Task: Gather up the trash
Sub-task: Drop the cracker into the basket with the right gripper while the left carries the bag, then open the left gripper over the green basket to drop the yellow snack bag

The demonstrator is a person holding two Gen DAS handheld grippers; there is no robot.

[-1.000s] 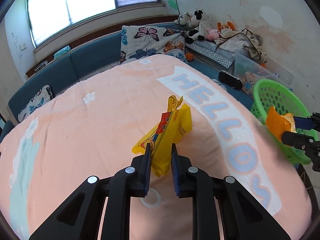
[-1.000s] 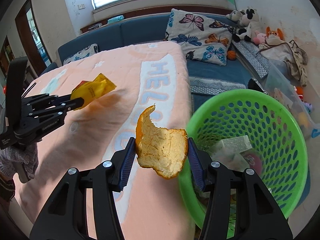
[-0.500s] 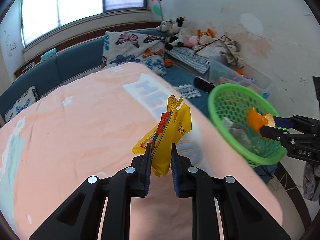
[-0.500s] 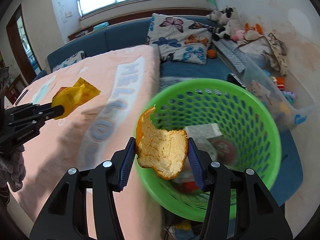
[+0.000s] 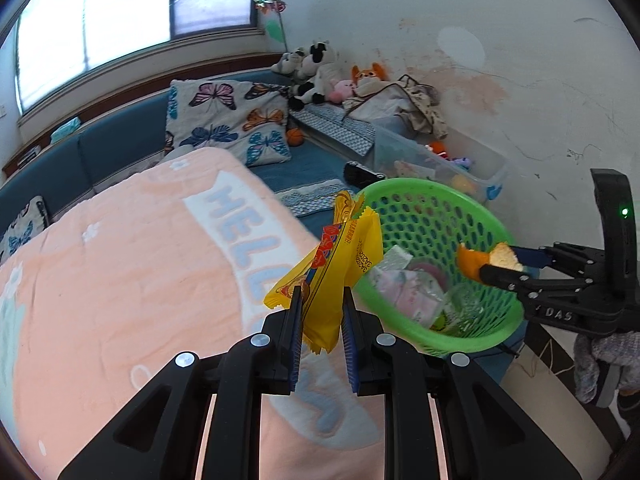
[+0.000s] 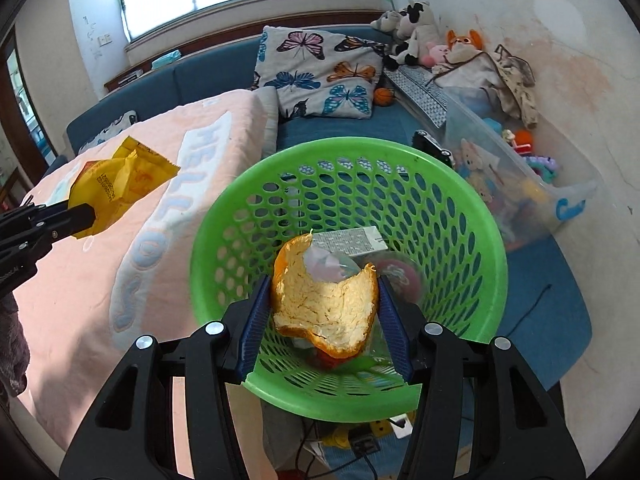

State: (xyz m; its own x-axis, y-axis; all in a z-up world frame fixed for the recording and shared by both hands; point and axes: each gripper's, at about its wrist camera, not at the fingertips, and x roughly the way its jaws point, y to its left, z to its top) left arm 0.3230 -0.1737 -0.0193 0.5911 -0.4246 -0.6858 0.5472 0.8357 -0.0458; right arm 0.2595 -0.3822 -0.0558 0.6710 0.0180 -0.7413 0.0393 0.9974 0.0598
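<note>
Orange peel (image 6: 325,304), pale pith facing the camera, sits clamped between the blue pads of the right gripper (image 6: 325,316) in the lower middle of the right wrist view, held over the open mouth of the green basket (image 6: 472,216). Inside the basket lie a grey carton (image 6: 348,240), clear plastic and a round reddish item. From the left wrist view, the same peel (image 5: 476,262) shows at the right of the frame, above the basket's near rim (image 5: 472,334), with the right gripper (image 5: 500,266) closed on it.

Centre frame in the left wrist view, a yellow snack wrapper (image 5: 334,276) stands upright, pinched between the pads of the left gripper (image 5: 320,320); it hangs above the edge of the peach blanket (image 5: 120,288) lettered "HELLO", just left of the basket. In the right wrist view the wrapper (image 6: 116,188) appears at the left edge.

Farther back, a butterfly cushion (image 6: 320,76) leans on a blue sofa (image 5: 116,148), stuffed animals (image 6: 416,36) fill the upper right, and a clear toy bin (image 6: 532,184) stands at the right.
</note>
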